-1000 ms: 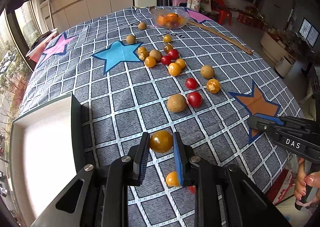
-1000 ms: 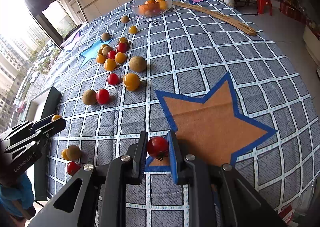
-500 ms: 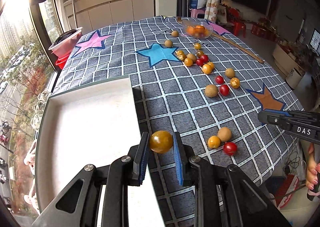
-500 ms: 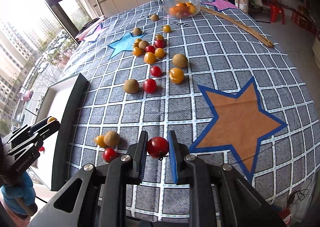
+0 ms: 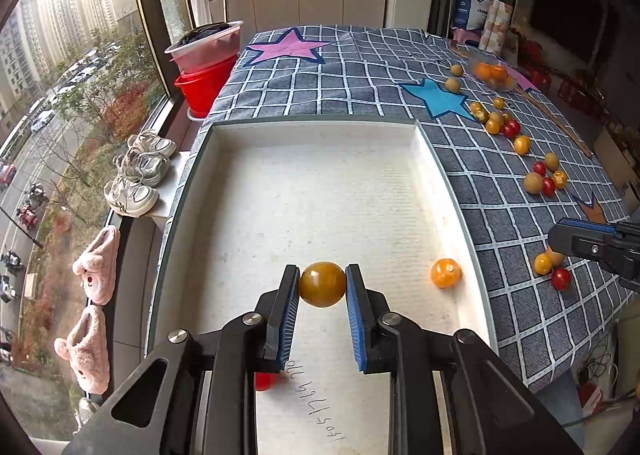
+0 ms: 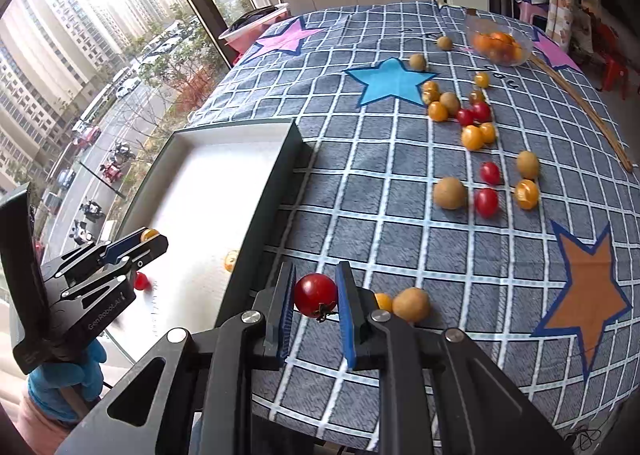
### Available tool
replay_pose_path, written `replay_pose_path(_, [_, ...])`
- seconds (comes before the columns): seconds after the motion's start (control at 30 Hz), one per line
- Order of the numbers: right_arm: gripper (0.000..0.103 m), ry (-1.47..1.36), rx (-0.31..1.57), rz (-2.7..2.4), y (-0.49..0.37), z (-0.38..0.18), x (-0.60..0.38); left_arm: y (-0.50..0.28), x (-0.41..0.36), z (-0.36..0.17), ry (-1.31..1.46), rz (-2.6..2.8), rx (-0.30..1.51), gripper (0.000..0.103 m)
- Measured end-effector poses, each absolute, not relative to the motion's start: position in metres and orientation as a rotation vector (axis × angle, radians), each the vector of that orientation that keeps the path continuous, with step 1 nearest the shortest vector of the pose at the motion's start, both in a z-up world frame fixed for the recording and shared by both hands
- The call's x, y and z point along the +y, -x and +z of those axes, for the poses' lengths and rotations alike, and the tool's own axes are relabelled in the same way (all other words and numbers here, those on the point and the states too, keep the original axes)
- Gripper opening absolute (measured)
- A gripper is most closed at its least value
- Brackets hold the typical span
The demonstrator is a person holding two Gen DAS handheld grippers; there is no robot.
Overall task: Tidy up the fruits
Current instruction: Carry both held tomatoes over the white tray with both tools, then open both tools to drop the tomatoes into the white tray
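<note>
**Left claw over the tray, right claw short of its wall**

Room by a tall window; round worktop [image 6: 400, 223] under a grey checked cloth with coloured stars. A shallow white rectangular tray with a dark outer wall [image 5: 440, 175] sits at the window-side edge of the worktop.

Left claw [image 5: 322, 287]: blue pads clamped on a round amber-yellow tomato [image 5: 322, 284], one pad on each flank. It hangs above the tray's white floor, inside the walls. In the right wrist view the left claw [image 6: 138, 245] is over the tray with that tomato at its tip.

Right claw [image 6: 316, 297]: clamped on a small red cherry tomato with a dried green calyx [image 6: 315, 294], calyx pointing down. It is above the checked cloth, just outside the tray's dark side wall [image 6: 272, 191]; the tray lies to its left in that view.

Already in the tray: an orange tomato [image 5: 445, 273] near the right-hand wall, and a red fruit [image 5: 264, 381] partly hidden behind the left claw.

Judgement: the left hand is the one placed to release; a drop from here should land clear of the orange tomato. The right hand must first cross leftward over the wall. A round tomato is likely to roll on the flat floor

Loose fruit on the cloth: a yellow tomato [image 6: 383, 301] and a brown round fruit [image 6: 412, 305] just beyond the right claw; many more further off
</note>
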State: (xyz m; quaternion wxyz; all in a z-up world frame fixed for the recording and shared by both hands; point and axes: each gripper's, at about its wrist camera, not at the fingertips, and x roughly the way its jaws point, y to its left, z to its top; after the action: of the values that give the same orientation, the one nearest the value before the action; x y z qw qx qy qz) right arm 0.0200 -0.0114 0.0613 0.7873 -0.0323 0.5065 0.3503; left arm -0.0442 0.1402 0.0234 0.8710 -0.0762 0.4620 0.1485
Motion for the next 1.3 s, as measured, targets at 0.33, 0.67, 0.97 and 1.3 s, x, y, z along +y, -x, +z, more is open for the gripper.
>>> replay_pose_path(0.33, [0.022,0.168,1.133,0.838,-0.015,0.047,0.077,0.050,0.180,-0.001,0.227,0.388,1.007,0.025])
replay_pose_path(0.67, [0.022,0.231,1.205,0.819,-0.025,0.015,0.113,0.046,0.178,-0.007,0.231,0.377,1.027,0.025])
replay_pose_path(0.97, [0.029,0.243,1.200,0.825,-0.029,0.016,0.118,0.042,0.176,-0.007,0.212,0.383,1.040,0.025])
replay_pose_path(1.3, [0.079,0.163,1.124,0.829,-0.025,0.047,0.096,0.048,0.171,0.003,0.186,0.425,1.000,0.091])
